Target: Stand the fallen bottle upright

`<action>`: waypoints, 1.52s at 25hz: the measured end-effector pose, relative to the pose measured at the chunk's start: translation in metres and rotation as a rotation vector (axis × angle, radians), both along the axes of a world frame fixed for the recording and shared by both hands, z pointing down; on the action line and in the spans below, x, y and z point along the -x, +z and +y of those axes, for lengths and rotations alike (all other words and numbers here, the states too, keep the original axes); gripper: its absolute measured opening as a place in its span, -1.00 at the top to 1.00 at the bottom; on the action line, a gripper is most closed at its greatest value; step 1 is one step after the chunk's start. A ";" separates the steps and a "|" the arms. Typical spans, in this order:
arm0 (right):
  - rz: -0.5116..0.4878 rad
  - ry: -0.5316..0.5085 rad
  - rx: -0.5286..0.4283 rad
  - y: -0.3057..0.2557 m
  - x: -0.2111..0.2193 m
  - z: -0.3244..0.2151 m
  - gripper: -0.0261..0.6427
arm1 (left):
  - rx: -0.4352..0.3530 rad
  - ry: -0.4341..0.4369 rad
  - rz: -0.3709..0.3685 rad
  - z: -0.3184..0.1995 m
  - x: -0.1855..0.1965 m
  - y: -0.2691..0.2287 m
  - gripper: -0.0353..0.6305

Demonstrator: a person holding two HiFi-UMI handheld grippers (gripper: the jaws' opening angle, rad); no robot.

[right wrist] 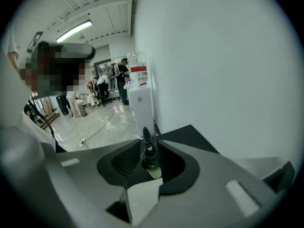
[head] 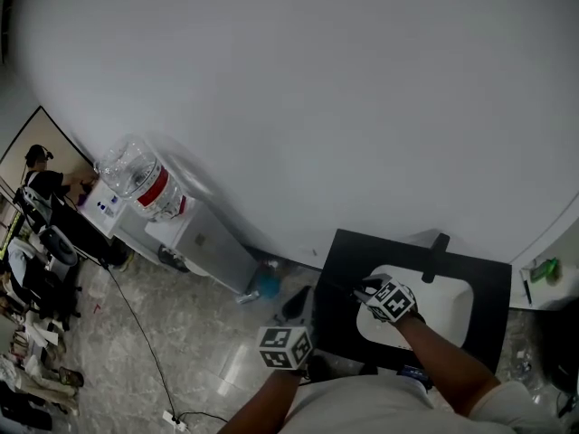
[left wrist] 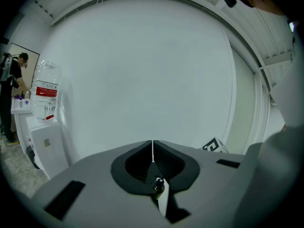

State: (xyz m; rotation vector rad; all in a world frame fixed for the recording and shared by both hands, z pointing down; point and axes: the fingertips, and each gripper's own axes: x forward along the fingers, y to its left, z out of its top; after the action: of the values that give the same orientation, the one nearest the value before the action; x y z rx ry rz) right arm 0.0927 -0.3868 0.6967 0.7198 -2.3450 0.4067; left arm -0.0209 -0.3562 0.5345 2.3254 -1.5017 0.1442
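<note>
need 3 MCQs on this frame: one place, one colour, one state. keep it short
1. In the head view, the water dispenser stands where relative to the black sink counter?
A. picture-left of it
B. picture-right of it
C. on top of it

2. What colour is the band on the jug?
A. blue
B. red
C. green

3. How do the jaws of the left hand-held gripper stand?
A. wide apart
B. together
C. clamped on a cup

Key:
1 A, the dispenser is at the left and the counter at lower right.
2 B, a red label wraps the jug.
3 B, only a hairline seam shows between the jaws.
</note>
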 end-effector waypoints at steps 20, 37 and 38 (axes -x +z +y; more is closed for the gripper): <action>-0.477 0.184 -0.439 -0.256 -0.031 0.034 0.92 | -0.157 -0.034 0.013 -0.003 -0.034 -0.078 0.87; -0.454 0.156 -0.473 -0.271 -0.015 0.044 0.92 | -0.171 -0.019 0.028 0.003 -0.032 -0.091 0.87; -0.453 0.155 -0.474 -0.271 -0.015 0.044 0.92 | -0.170 -0.018 0.029 0.003 -0.032 -0.092 0.87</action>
State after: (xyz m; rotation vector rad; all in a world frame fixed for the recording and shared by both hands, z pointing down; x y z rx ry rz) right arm 0.1075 -0.3428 0.4254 1.1318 -2.8665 0.0738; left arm 0.0106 -0.3534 0.4427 2.4329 -1.5762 -0.0232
